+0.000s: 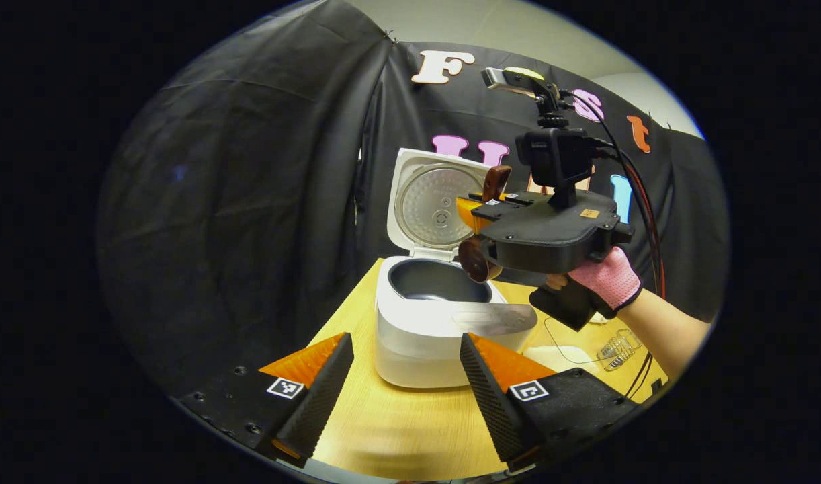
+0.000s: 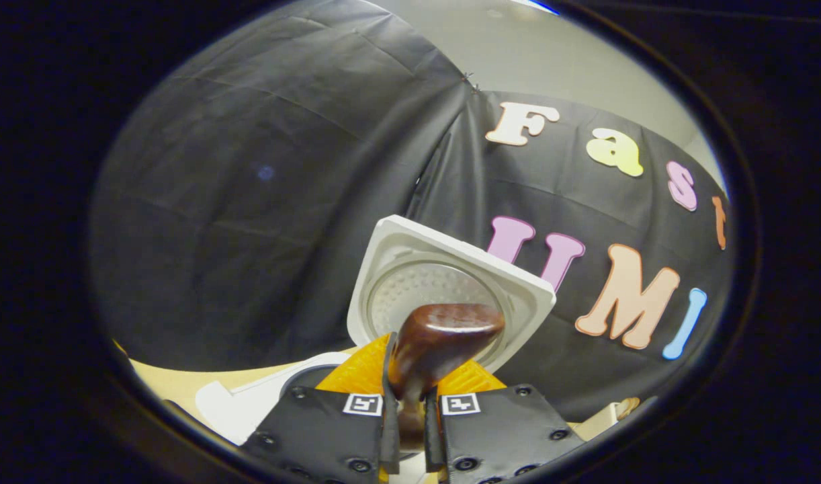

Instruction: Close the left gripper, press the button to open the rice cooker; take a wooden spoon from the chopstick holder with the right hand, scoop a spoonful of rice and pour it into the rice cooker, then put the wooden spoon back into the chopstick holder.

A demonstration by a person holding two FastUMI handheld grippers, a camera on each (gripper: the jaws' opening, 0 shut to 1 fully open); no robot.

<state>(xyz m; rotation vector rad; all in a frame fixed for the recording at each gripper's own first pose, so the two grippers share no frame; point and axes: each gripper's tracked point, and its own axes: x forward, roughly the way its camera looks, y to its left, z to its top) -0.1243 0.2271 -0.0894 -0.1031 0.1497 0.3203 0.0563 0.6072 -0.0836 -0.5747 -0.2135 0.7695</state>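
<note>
Both right tongs (image 2: 410,410) clamp wooden spoon (image 2: 437,343) (bowl hidden); left tongs (image 1: 404,383) released.

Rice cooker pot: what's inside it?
The rice cooker stands open, its dark inner pot mostly bare. The pot's bottom is hidden behind its front rim, so rice there cannot be confirmed.

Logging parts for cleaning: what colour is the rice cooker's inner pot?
Dark grey, inside the white rice cooker; the inner pot shows best in the left gripper view.
</note>
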